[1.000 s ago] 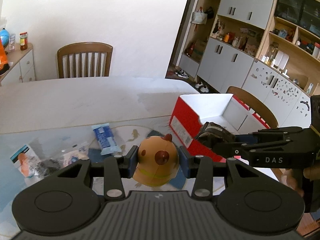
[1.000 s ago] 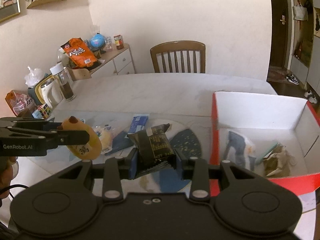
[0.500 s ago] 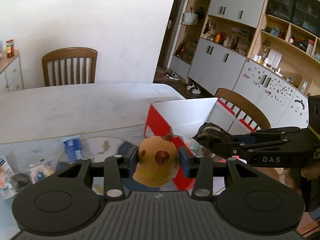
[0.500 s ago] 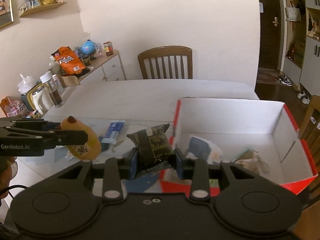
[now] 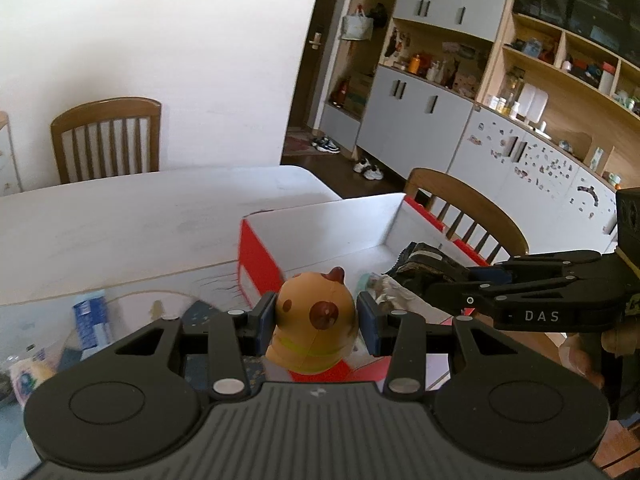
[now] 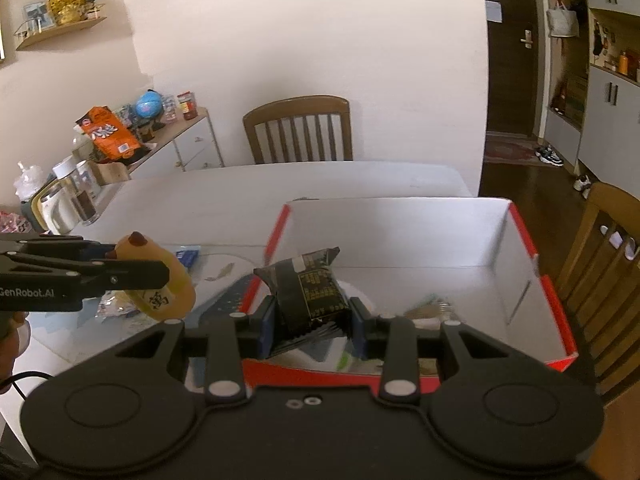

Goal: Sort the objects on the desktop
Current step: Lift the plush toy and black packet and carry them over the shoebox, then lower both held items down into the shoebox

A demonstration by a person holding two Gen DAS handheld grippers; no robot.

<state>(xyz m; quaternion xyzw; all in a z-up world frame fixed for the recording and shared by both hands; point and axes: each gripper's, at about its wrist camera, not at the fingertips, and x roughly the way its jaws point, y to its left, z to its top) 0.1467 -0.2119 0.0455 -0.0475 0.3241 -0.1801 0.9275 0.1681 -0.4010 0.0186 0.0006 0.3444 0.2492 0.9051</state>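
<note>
My left gripper [image 5: 316, 318] is shut on an orange round toy with brown spots [image 5: 316, 328], held above the near left corner of the red and white box [image 5: 320, 220]. The toy also shows in the right wrist view [image 6: 168, 292]. My right gripper [image 6: 312, 314] is shut on a black snack packet [image 6: 312, 292], held over the box's near left part [image 6: 400, 228]. The packet also shows in the left wrist view [image 5: 424, 266]. Several wrapped items [image 6: 432, 308] lie in the box.
A blue packet [image 5: 90, 320] and other small packets [image 5: 28, 372] lie on the glass-topped table [image 5: 120, 216] left of the box. Wooden chairs stand at the far side [image 6: 298, 130] and the right [image 6: 612, 264]. A sideboard with jars and snacks [image 6: 120, 140] stands at left.
Both grippers have moved right with their objects, from over the loose packets on the table to over the box. Neither grip has changed.
</note>
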